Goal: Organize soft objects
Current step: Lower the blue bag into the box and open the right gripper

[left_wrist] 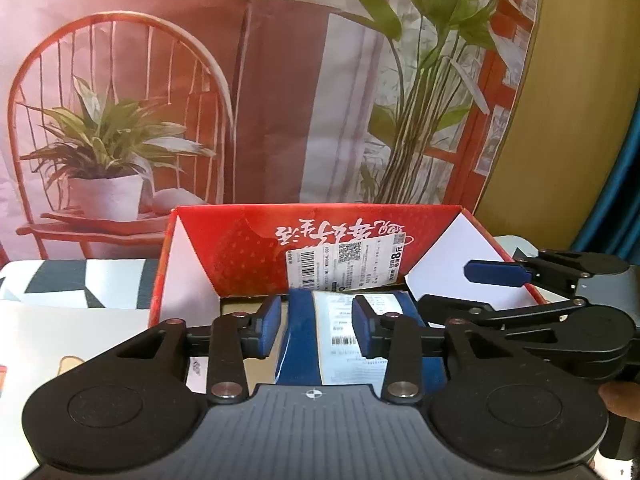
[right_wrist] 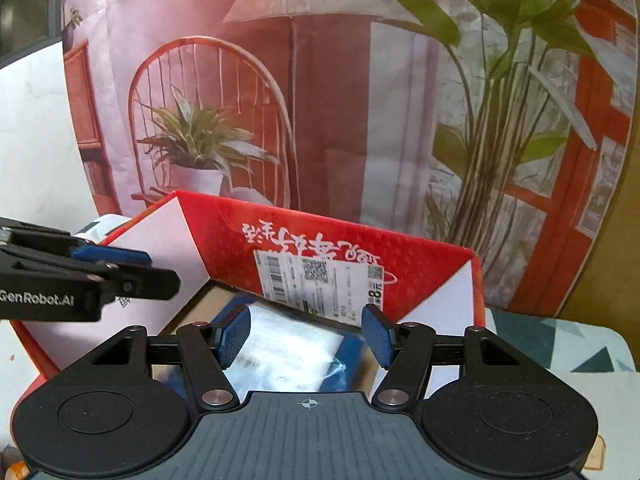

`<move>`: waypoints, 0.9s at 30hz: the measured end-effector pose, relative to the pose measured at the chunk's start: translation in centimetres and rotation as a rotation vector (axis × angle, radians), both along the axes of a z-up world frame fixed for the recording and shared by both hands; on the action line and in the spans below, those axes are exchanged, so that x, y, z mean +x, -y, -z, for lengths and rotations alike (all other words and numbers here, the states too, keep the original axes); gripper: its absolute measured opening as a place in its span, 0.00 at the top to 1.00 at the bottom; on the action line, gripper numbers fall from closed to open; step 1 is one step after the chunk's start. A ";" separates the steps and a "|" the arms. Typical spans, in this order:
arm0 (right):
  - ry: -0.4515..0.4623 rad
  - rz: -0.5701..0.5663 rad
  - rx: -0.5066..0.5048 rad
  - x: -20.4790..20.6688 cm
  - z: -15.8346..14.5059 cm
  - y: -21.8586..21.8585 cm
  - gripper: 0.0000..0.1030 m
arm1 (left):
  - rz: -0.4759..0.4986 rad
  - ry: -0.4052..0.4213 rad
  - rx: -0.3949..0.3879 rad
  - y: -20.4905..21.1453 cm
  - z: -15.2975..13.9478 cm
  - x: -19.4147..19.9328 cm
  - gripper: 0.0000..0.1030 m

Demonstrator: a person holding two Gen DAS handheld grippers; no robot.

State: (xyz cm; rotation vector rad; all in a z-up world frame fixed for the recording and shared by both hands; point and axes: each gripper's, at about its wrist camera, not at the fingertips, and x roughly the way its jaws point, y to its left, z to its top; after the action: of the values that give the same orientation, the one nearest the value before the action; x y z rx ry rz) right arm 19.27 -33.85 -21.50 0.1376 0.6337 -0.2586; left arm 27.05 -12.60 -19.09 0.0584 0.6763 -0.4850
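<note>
Item: blue packet (left_wrist: 340, 340) in red box (left_wrist: 256, 252), soft, light, slippery film, I judge. I'd pinch an edge. Left gripper (left_wrist: 316, 328) and right gripper (right_wrist: 308, 336) both apart, empty.

We cannot see the lower part of the blue package (left_wrist: 298, 332) in the left wrist view, since the left gripper (left_wrist: 316, 328) body covers it. In the right wrist view the same package (right_wrist: 288, 348) is blurred, so we cannot read its white label (right_wrist: 280, 344). The print on the shipping label (right_wrist: 320, 280) stuck to the red box (right_wrist: 224, 240) is too small for us to read. The box's near wall lies behind the right gripper (right_wrist: 308, 338). The frame's left edge cuts off the left gripper (right_wrist: 120, 270) in that view.
</note>
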 end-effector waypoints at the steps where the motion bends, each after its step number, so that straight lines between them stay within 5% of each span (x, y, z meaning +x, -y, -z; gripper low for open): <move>1: -0.001 0.002 0.000 -0.3 -0.1 -0.1 0.43 | 0.000 0.001 0.002 -0.1 -0.1 -0.2 0.60; 18: 0.007 0.008 0.027 -6.6 -0.6 -4.1 0.43 | -0.036 -0.010 0.018 -3.9 0.0 -7.1 0.58; 27: 0.044 0.023 0.043 -10.1 -1.2 -6.5 0.40 | -0.033 0.055 0.040 -5.0 -1.0 -10.7 0.51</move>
State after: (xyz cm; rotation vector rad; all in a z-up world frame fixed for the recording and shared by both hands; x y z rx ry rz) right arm 9.17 -27.38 -20.30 0.1915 0.5946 -0.2631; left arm 16.38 -7.64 -18.12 0.0982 0.6321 -0.4369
